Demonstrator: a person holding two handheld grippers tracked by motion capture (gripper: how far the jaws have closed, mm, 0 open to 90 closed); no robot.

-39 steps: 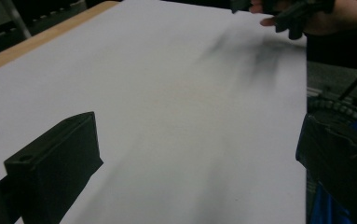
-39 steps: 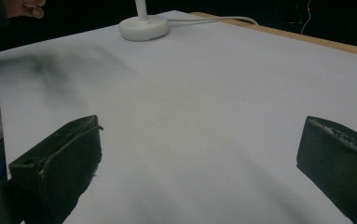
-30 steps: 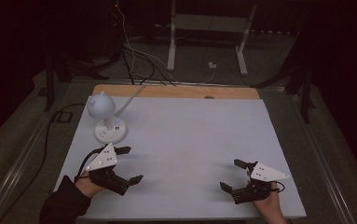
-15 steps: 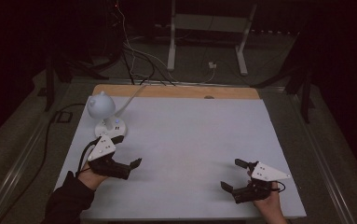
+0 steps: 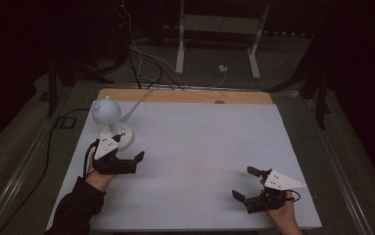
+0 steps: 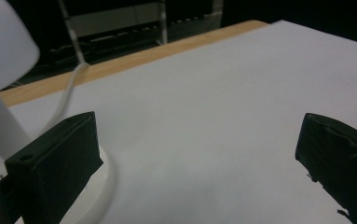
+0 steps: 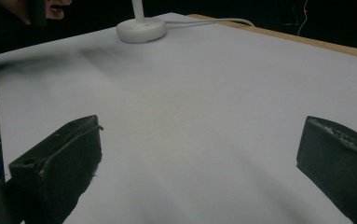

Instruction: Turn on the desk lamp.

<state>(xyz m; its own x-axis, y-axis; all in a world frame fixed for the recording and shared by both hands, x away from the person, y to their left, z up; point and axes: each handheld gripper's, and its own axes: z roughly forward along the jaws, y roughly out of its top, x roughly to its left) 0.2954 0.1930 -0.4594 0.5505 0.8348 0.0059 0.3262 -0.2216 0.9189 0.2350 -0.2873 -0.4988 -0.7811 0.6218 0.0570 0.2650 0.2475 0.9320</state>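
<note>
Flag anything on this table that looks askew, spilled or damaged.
Nothing stands out. The small white desk lamp stands upright at the white tabletop's far left, its cord trailing off the back edge. No spill or damage visible.

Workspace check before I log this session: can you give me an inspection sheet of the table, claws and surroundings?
Surface: white sheet over a table with a wooden far edge; bare in the middle.
Job's things: white desk lamp, far left corner.
Clutter: nothing seen.
Grippers: left claw open, empty, beside the lamp base; right claw open, empty, near right edge.
Cables: white lamp cord runs off the far edge; floor wires beyond.
Surroundings: dark room, metal stand legs.
</note>
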